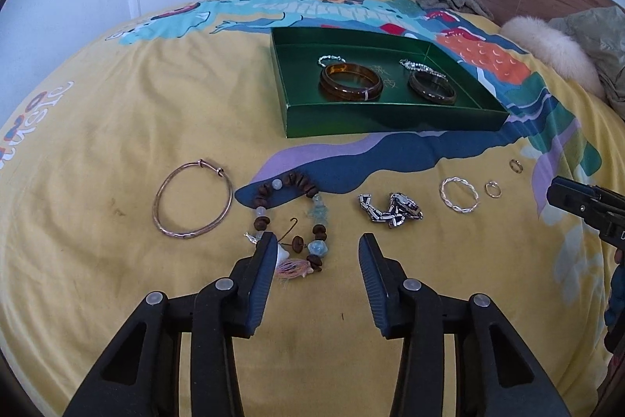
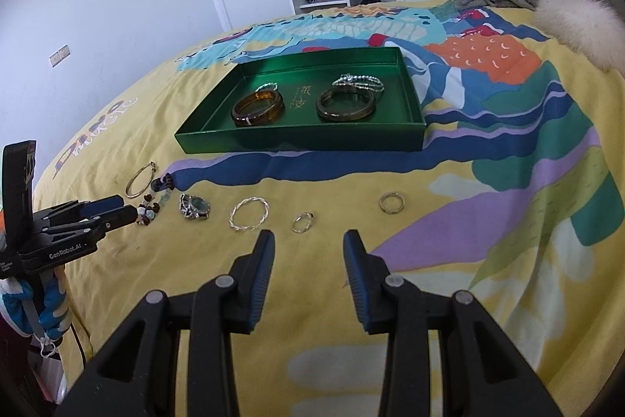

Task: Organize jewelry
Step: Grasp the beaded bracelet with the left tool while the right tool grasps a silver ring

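Green shallow cardboard tray (image 1: pixel 394 118) holds two amber bangles (one darker); left gripper (image 1: pixel 316 253) gapes over the wooden-bead bracelet (image 1: pixel 291 217), right gripper (image 2: pixel 308 247) spread, empty.

The left gripper (image 2: pixel 127 210) is carrying white lettering on its black body, reading "GenRobot.AI"; smaller white print beside it is showing too small to read. Gold characters are showing on the floor of the green tray (image 2: pixel 406 133), and large letters are running along the bedspread's (image 2: pixel 351 206) left edge, neither clearly legible.
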Demonstrator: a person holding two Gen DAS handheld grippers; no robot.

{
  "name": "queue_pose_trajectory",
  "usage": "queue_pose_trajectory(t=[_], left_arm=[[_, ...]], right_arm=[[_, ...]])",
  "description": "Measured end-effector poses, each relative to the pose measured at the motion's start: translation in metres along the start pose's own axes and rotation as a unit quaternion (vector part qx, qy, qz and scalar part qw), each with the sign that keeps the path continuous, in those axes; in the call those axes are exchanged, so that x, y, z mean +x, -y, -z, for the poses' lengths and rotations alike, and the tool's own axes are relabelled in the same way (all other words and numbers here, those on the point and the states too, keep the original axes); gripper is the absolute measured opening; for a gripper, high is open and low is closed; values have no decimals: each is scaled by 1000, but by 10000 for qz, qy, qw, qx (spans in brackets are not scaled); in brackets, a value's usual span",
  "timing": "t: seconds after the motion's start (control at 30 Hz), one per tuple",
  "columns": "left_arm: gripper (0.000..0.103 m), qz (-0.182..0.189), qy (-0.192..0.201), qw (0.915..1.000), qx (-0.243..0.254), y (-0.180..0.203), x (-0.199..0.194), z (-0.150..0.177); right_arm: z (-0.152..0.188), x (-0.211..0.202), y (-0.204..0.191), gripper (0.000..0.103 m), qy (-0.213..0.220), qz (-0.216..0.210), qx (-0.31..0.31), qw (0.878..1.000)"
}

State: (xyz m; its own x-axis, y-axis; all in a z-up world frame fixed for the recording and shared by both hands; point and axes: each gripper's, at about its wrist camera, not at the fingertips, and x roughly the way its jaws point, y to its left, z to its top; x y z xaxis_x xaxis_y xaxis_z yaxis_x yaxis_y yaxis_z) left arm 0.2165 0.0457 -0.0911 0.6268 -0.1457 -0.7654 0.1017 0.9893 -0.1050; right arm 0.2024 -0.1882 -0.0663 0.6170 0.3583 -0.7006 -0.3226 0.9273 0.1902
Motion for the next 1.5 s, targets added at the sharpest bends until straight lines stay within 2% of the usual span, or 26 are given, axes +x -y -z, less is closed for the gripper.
queue_pose_trajectory(t=[0.13,0.37,0.77,0.83,0.9,0.97,1.2,1.5], left_arm=[[34,94,-138,9999,42,-2,18,-3],[32,102,-269,9995,144,-1,38,-7],[20,205,-278,9989,331,0,48,-8],[15,216,-265,9988,349,1,48,-8],[12,217,-256,9987,374,2,49,-8],[11,194,-247,9986,417,4,49,-8],[11,35,-182,9985,513,10,41,-10],[11,37,87,9996,264,10,7,-18]], right_arm=[[-2,15,2,35,-132,-29,-73,9999],[-4,37,1,35,-298,-108,-177,9993],[-12,81,-8,34,-727,16,-591,9956],[-13,85,-11,34,-765,59,-685,9947],[-12,87,-13,23,-797,109,-786,9937],[-10,88,-14,19,-828,100,-841,9930],[-7,78,-12,18,-666,54,-680,9954],[-4,38,-14,18,-319,-9,-459,9984]])
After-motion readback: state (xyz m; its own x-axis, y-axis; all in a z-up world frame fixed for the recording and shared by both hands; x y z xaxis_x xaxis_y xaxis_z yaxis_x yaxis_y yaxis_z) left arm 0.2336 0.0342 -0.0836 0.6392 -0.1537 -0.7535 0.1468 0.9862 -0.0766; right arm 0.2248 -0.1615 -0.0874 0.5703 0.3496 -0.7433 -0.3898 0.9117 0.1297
